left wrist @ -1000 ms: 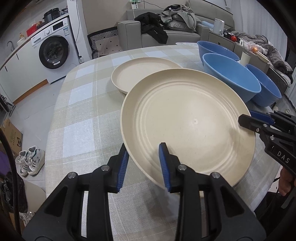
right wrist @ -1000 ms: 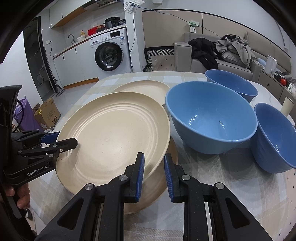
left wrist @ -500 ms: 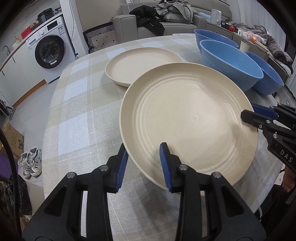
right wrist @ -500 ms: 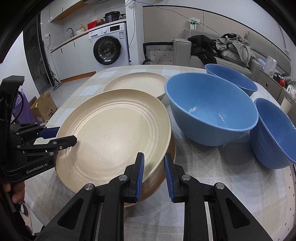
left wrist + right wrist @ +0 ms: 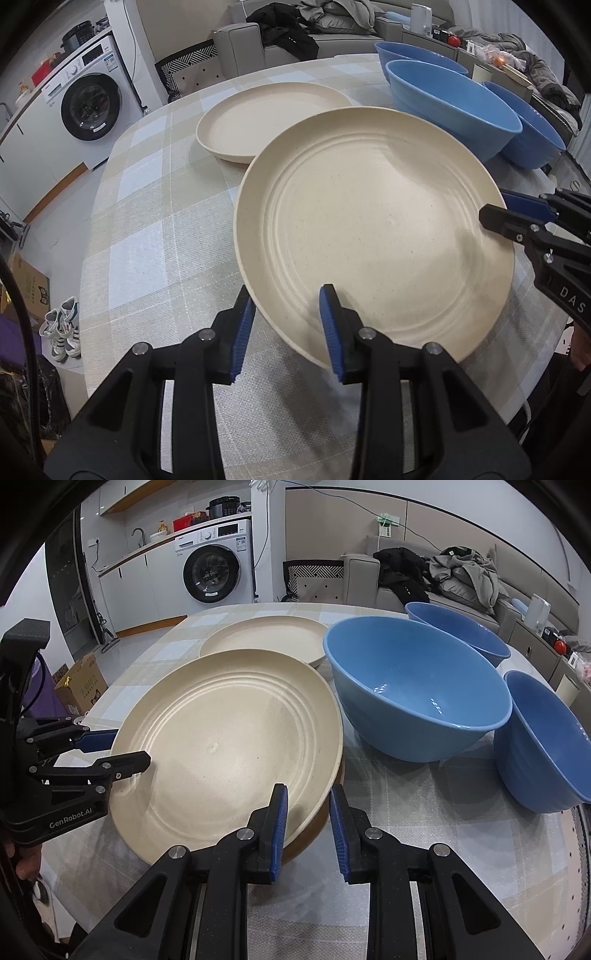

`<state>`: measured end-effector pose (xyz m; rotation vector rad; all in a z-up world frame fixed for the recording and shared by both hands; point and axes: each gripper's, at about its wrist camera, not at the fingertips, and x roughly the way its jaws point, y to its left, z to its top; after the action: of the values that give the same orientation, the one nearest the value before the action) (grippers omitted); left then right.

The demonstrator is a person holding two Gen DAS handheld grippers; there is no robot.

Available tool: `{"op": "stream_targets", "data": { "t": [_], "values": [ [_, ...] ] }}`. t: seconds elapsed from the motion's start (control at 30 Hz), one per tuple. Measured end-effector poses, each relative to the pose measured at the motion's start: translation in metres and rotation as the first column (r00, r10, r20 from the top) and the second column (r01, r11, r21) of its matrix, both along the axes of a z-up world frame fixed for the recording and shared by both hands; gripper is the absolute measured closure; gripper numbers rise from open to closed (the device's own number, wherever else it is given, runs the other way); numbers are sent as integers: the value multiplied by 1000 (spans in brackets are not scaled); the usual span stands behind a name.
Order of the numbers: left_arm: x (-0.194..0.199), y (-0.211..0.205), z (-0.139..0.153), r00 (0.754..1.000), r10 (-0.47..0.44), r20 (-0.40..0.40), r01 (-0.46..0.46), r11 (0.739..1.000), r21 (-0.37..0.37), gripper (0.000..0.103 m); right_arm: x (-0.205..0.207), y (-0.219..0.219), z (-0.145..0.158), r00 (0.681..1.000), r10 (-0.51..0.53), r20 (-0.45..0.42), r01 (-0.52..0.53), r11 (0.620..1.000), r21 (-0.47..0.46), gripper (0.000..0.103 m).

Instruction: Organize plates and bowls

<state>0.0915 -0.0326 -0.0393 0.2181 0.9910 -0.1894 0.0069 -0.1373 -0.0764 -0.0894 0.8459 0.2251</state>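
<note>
I pinch the plate [image 5: 373,229] rim with both the left gripper [image 5: 288,325] and right gripper [image 5: 306,823], holding it tilted above the table [image 5: 155,206]; uneven lift could slip it onto the bowl [image 5: 413,694].

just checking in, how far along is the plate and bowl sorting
Early. Nothing looks stacked yet: the three blue bowls stand apart, and the far plate lies alone. In hand: both tongs, left and right, straddle the near plate at its rim. Left: stacking plates, nesting bowls.
</note>
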Motion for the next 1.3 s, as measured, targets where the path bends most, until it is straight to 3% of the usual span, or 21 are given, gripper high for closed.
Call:
{"op": "stream_targets", "data": {
  "t": [0.63,0.87,1.03,1.2,1.27,1.3],
  "values": [
    [-1,-4,-5,1000,-25,-17,26,999,31,69,-1,-6,-6,1000,5,-12,-5,1000,0,71],
    [2,1,-7,999,-20,-38,20,1000,-10,63,-2,-8,-9,1000,7,-15,-7,1000,-7,68],
    [4,9,1,1000,6,-17,-7,998,-57,43,-2,-7,-10,999,32,-20,-31,999,12,55],
    [1,21,17,999,41,26,-38,993,-108,28,-2,-2,-12,999,47,-20,-48,999,-20,50],
    [0,26,23,998,58,39,-52,991,-127,24,-3,-4,-9,998,52,-19,-52,999,4,40],
    [0,29,26,997,66,40,-60,989,-138,24,-4,-6,-5,998,56,-9,-56,998,21,30]
  ]
}}
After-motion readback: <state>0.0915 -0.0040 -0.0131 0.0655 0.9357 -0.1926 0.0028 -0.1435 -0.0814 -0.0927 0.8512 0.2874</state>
